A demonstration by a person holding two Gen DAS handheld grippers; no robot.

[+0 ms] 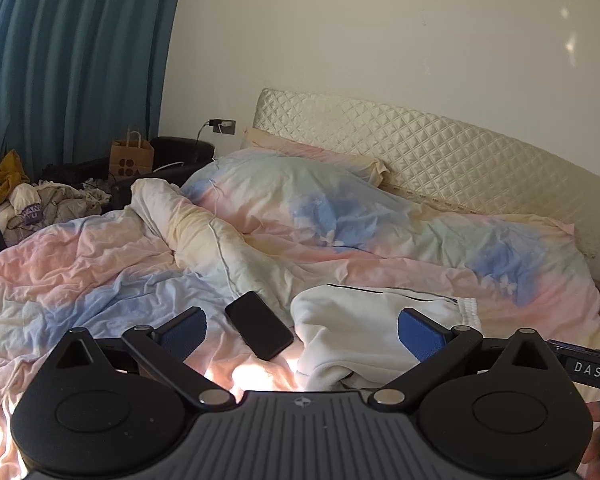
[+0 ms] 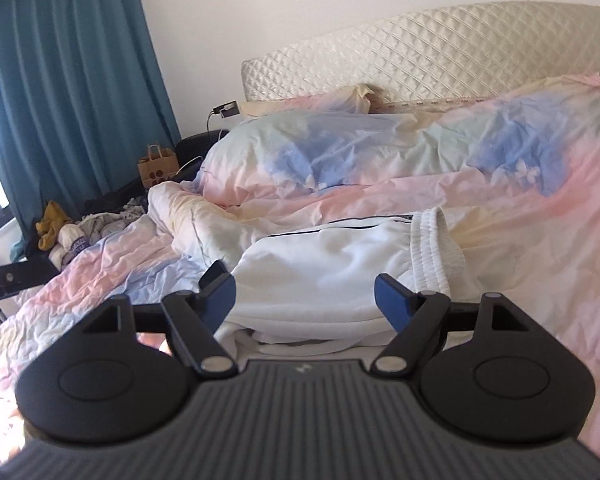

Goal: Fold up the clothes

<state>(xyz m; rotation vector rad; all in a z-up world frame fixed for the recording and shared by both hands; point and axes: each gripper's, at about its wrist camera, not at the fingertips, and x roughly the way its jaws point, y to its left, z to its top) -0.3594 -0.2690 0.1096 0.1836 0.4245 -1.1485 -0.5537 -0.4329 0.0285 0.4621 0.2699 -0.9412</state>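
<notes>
Readable text first: in the left wrist view, a purple patch w/ pale letters, approx "MANA / YU", sits on a cream garment in the heap of loose clothes (image 1: pixel 40 204) at far left; a mustard-yellow cloth lies on top of the heap. Brown paper bag w/ handles (image 1: pixel 131 156) shows dark round dots, no words legible. At the right edge, a black bar w/ white letters "DAS" (image 1: pixel 588 369) sticks in just beside the left gripper body.

Room, L to R: teal pleated curtain (image 1: pixel 72 60), plain pale wall, wall socket w/ a black charger plugged in (image 1: pixel 222 125), cream diamond-quilted headboard (image 1: pixel 420 152). The bed carries a rumpled pastel duvet, pink/blue/yellow w/ small butterfly prints (image 1: pixel 100 264); sun patch on it near the bottom centre.

Black smartphone, screen dark (image 1: pixel 259 325), lies flat on the duvet, just left of the folded white sweatpants w/ thin dark side stripe and elastic waistband (image 1: pixel 364 320), waistband end to the right.

Left gripper (image 1: pixel 300 330): blue pads spread wide, nothing pinched; phone & pants lie beyond them on the bed.

Right wrist view: right gripper (image 2: pixel 305 298) also spread, holding nothing; the white pants (image 2: pixel 332 264) sit on the duvet ahead of its pads, untouched.
</notes>
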